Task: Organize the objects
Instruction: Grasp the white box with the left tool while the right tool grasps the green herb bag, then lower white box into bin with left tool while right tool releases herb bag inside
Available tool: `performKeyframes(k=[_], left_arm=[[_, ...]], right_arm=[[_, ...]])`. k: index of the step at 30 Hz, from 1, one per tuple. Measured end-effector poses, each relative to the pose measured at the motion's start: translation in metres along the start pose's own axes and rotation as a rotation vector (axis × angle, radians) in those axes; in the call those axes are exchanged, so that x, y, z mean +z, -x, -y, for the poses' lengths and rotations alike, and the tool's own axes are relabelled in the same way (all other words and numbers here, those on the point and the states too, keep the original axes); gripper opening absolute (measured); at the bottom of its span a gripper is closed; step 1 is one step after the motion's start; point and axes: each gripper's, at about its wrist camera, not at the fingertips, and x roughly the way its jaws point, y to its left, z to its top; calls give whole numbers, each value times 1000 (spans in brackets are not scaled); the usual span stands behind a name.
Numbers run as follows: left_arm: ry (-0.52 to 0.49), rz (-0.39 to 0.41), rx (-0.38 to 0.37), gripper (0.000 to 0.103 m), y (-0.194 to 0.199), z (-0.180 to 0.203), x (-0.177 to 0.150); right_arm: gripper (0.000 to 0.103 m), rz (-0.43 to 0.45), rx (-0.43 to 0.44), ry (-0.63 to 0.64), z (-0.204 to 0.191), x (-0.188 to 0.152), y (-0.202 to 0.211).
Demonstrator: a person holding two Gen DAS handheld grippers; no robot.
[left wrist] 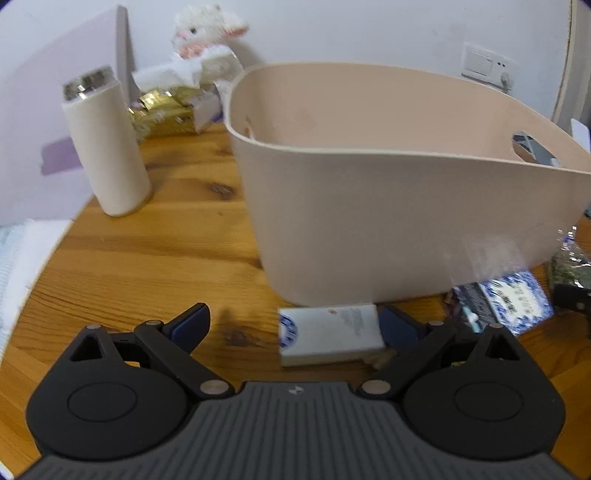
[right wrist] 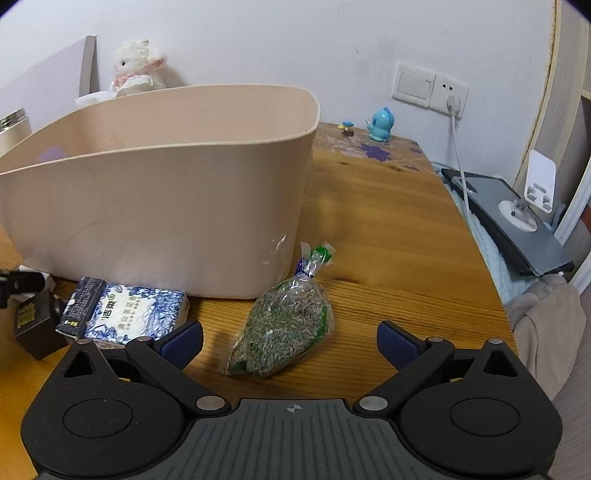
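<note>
A large beige plastic bin (left wrist: pixel 369 206) (right wrist: pixel 166 206) stands on the wooden table. My left gripper (left wrist: pixel 293 321) is open just above the table in front of the bin. A small white box with a blue stamp (left wrist: pixel 328 334) lies flat between its fingers, close against the right one. My right gripper (right wrist: pixel 290 332) is open too, and a clear bag of grey-green seeds (right wrist: pixel 284 321) lies on the table between its fingers. A blue-and-white tissue pack (right wrist: pixel 136 314) (left wrist: pixel 513 299) and a dark narrow box (right wrist: pixel 81 306) rest against the bin's front.
A white tumbler (left wrist: pixel 107 147), gold packets (left wrist: pixel 162 114) and a plush toy (left wrist: pixel 207 33) sit at the back left. A black cube box (right wrist: pixel 31 325) lies at the left. A blue figurine (right wrist: pixel 382 123) stands by the wall. Off the table's right edge lies a dark slab (right wrist: pixel 517 221).
</note>
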Motion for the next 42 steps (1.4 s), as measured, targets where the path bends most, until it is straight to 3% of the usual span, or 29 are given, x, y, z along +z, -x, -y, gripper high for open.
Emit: performKeyframes(k=[2, 5, 7, 10, 15, 18, 27, 42], left_arm=[[2, -7, -15, 99, -1, 1, -1], [-27, -18, 48, 99, -7, 5, -3], [4, -24, 43, 98, -9, 1, -3], [41, -42, 18, 96, -12, -6, -3], [14, -27, -2, 77, -7, -4, -5], [-8, -20, -25, 60, -3, -1, -5], [-10, 10, -27, 60, 14, -6, -10], [-23, 237, -87, 60, 114, 1, 5]], right_arm=[[99, -2, 9, -13, 0, 0, -2], [95, -1, 6, -14, -1, 0, -4], [91, -6, 4, -11, -2, 0, -4], [75, -17, 9, -15, -3, 0, -6], [38, -8, 21, -32, -4, 0, -2], [36, -2, 6, -20, -6, 0, 0], [35, 46, 2, -43, 0, -5, 29], [35, 287, 31, -1, -9, 17, 127]])
